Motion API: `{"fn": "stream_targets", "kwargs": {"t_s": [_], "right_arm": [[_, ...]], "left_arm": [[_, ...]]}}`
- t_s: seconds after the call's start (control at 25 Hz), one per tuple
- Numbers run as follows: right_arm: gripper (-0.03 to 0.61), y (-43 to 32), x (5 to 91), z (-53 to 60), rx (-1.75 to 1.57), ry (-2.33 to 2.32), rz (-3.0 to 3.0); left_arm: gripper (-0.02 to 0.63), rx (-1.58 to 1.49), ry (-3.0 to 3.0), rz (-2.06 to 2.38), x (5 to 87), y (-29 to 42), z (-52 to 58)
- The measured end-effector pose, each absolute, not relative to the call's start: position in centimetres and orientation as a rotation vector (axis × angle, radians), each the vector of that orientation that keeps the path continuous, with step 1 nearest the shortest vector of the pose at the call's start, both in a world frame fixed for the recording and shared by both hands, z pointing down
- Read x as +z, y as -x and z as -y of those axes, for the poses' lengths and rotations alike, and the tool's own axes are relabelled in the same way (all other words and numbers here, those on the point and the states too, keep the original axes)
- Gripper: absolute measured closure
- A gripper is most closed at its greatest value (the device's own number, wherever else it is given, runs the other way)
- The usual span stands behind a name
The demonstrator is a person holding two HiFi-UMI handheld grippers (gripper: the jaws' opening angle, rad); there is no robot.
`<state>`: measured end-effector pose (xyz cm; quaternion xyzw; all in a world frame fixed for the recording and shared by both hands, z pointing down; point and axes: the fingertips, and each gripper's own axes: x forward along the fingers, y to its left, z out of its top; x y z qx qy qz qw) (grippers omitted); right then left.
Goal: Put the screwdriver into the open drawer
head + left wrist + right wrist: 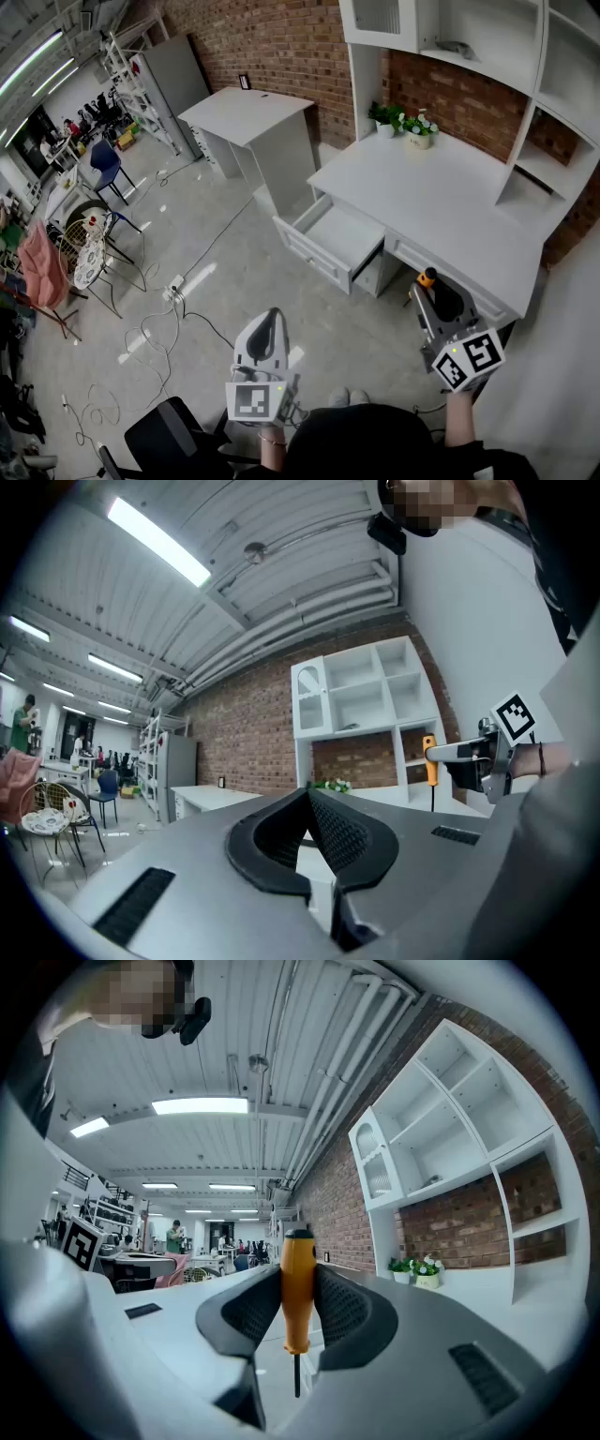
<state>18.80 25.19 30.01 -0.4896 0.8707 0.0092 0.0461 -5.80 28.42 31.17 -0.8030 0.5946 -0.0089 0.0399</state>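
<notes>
The left gripper (273, 317) is held level over the floor, well short of the desk (441, 202). Its jaws are together at the tips with nothing between them.

The drawer (339, 236) is pulled out from the left end of the desk. Its floor is bare. It lies ahead of both grippers and between them in the head view.

The right gripper (433, 292) is near the desk's front edge, to the right of the drawer. Its jaws are clamped on the orange handle of the screwdriver (298, 1288). The tool stands upright, handle up, with the thin shaft hanging below the pads. The task's thing is therefore in the right gripper and not yet in the drawer.

Likely faults from here:
- Swing: the pads grip a round handle, so a quick sideways move may let the tool pivot or slip down
- Collision: the hanging shaft may strike the desk edge or the drawer front if the gripper crosses too low
- Bounce-out: a release from high above the drawer may let the tool rebound over the rim
- Closure: a knock on the drawer front may push it in
</notes>
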Motion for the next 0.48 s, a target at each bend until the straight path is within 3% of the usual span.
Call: {"fn": "stream_targets", "kwargs": {"t_s": [0.48], "right_arm": [[0.463,-19.7,30.4,-24.9,0.027,1.47,-2.68]], "left_arm": [[0.604,-0.046,2.463,-1.855,31.8,4.6,-28.5]]}}
